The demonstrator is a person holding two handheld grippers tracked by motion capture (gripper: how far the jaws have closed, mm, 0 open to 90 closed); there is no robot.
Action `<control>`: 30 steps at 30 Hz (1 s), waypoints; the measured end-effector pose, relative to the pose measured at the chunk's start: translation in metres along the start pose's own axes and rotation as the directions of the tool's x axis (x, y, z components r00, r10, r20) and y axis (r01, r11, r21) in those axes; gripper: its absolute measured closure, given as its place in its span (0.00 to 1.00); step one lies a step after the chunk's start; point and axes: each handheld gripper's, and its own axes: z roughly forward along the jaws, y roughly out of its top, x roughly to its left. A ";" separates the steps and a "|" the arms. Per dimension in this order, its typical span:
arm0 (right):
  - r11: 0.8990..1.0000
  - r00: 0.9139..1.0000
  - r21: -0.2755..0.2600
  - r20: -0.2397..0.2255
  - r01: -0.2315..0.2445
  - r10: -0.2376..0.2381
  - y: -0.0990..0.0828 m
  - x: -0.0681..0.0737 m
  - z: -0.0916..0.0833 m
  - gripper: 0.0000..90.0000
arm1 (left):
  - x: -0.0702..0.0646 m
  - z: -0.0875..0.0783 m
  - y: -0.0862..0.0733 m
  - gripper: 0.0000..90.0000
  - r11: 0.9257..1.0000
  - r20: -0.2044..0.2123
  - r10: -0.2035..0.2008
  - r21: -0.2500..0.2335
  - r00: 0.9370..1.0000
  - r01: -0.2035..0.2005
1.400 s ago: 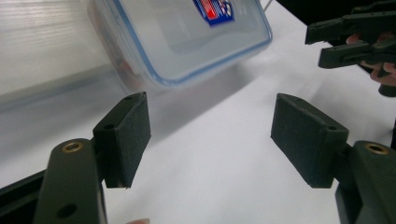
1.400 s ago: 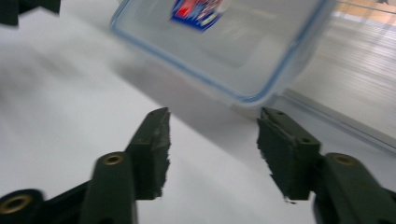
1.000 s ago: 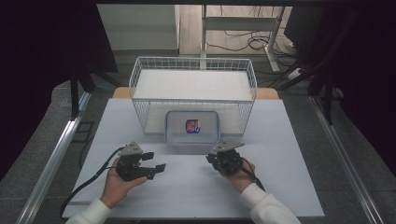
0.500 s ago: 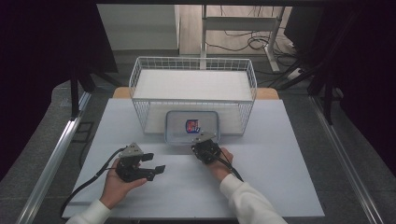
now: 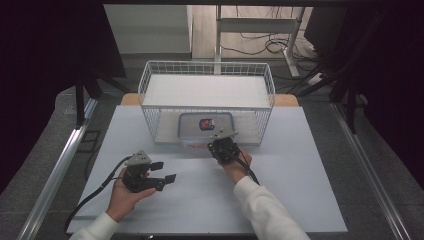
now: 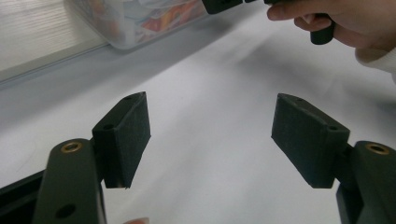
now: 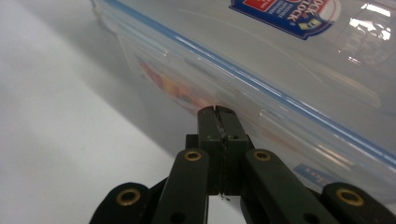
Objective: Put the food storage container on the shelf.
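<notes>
- Left tongs (image 5: 167, 171) resting near edge of white worktop (image 5: 300, 170), jaws wide apart, nothing between.
- Right tongs (image 7: 218, 112) pressed fully together, empty, tips just at side latch of clear plastic lidded box with blue seal (image 7: 289, 60).
- Box sitting on worktop, against front of white wire basket (image 5: 207, 80).
- Probably step of unlatching the lid; next, pushing tip under the flap, gently.

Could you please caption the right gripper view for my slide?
Shut right gripper at the side of the lidded box.
</notes>
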 end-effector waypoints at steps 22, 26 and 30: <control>0.998 0.998 -0.021 -0.003 -0.066 0.066 0.014 -0.018 0.028 0.99 | 0.008 -0.001 -0.007 0.31 0.999 -0.012 -0.040 0.002 0.999 0.040; 0.997 0.998 -0.018 -0.010 -0.069 0.068 0.014 -0.018 0.028 0.99 | 0.007 -0.002 -0.007 0.31 0.999 -0.019 -0.041 -0.005 0.999 0.041; 0.998 0.998 -0.011 -0.014 -0.058 0.058 0.013 -0.016 0.019 0.99 | 0.008 -0.003 -0.007 0.31 0.999 -0.026 -0.033 -0.004 0.999 0.033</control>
